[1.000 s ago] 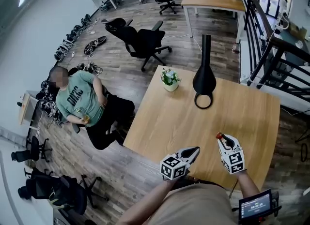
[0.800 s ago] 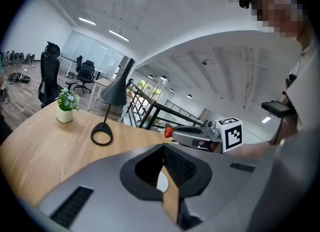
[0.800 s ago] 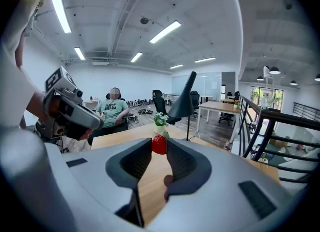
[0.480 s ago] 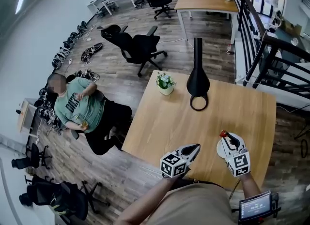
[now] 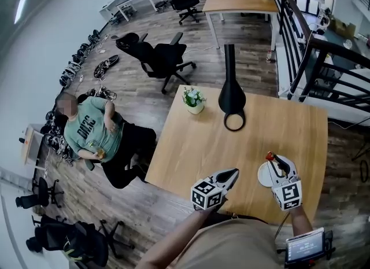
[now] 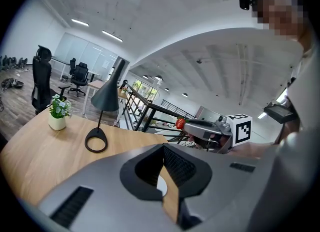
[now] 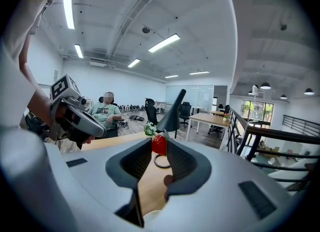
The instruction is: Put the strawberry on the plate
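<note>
A red strawberry [image 5: 269, 157] is pinched at the tips of my right gripper [image 5: 272, 159], which is shut on it. They hang above the far edge of a small white plate [image 5: 266, 175] near the table's front right. In the right gripper view the strawberry [image 7: 159, 144] sits between the dark pads of the right gripper [image 7: 160, 149]. My left gripper [image 5: 233, 173] is shut and empty, held left of the plate. In the left gripper view the left gripper [image 6: 163, 148] has its jaws together; the strawberry [image 6: 180, 123] and the right gripper [image 6: 196, 126] show beyond it.
A black lamp [image 5: 231, 94] with a ring base [image 5: 234, 122] stands at the table's far side, beside a small flower pot [image 5: 193, 101]. The wooden table [image 5: 196, 146] ends near my body. A person [image 5: 92, 129] sits on the floor to the left, near office chairs [image 5: 159, 59].
My right gripper has risen with the strawberry, and the white plate beneath it has come into sight. The left gripper has barely shifted.
</note>
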Tool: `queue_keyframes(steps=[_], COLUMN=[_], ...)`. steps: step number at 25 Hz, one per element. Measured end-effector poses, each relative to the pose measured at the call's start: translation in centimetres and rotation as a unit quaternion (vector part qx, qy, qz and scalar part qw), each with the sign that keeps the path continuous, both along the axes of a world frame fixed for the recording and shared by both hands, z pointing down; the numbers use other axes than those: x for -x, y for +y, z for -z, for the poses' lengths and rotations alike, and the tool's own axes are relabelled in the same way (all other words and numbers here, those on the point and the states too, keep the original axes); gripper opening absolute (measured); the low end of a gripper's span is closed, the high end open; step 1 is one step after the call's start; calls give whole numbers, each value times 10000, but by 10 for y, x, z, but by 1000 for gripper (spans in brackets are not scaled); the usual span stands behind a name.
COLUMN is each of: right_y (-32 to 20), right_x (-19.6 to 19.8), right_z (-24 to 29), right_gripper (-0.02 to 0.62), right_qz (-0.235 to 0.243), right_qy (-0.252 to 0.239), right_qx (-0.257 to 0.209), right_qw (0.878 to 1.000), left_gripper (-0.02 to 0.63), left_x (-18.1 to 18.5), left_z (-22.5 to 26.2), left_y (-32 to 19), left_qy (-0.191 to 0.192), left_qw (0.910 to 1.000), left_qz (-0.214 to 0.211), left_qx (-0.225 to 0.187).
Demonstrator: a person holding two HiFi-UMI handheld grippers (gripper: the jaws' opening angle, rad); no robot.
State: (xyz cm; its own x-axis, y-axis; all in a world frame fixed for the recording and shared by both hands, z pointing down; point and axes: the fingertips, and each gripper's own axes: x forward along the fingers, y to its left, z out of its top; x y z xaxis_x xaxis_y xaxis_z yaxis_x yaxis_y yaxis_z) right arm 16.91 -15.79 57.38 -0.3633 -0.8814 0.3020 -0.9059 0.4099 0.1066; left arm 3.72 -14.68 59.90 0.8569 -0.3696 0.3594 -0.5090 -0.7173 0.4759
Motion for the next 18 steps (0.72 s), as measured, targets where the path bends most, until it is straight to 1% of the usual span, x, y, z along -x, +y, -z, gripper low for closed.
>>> queue_keyframes(steps=[5,10,18], right_y=[6,2,3], right_x=[-11,-22,-38], right_z=[2,-15,-46], right_gripper=[103,103,103], right_qz=[-134,-292,-395], right_qy=[49,68,148], right_qx=[-40,-3,306], right_qw=[9999,9996,9986], left_gripper=[3,3,3], left_x=[-5,-9,-23], left_z=[1,-8,-14], left_y=[1,-8,-17], left_qy=[5,-30,-44], left_qw=[10000,9999,9999], left_qz=[-56,-98,-141], left_qx=[-7,1,66])
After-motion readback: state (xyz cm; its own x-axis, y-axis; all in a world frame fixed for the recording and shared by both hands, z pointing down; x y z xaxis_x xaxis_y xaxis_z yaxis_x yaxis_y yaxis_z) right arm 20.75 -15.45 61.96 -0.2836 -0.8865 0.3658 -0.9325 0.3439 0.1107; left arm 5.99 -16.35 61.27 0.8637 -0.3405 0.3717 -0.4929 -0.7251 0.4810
